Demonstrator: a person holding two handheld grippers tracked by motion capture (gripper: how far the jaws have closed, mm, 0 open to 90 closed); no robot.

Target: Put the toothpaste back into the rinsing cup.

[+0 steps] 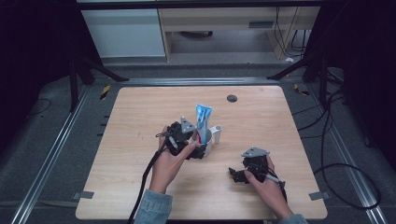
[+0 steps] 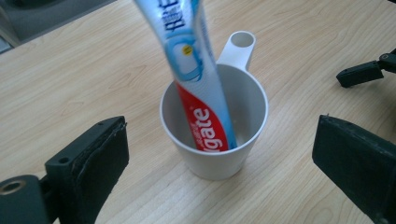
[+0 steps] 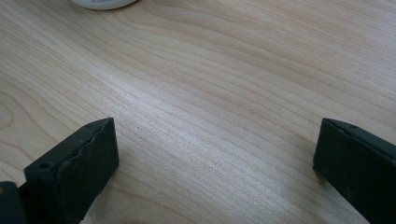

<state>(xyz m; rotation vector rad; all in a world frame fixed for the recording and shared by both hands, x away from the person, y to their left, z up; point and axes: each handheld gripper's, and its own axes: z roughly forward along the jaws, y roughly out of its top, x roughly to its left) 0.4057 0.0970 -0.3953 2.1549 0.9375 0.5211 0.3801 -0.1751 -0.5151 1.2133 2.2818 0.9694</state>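
A red, white and blue toothpaste tube (image 2: 198, 88) stands tilted inside a white plastic cup (image 2: 212, 158) mid-tabletop (image 2: 70, 84). The left gripper (image 2: 219, 154) flanks the cup, fingers released; the right gripper (image 3: 215, 158), fingers spread, hovers over bare wood nearby.

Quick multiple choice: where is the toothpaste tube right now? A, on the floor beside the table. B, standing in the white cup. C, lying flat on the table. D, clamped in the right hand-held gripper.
B: the toothpaste tube stands leaning inside the white cup, while the left hand-held gripper has its jaws spread wide on either side of the cup, touching neither.
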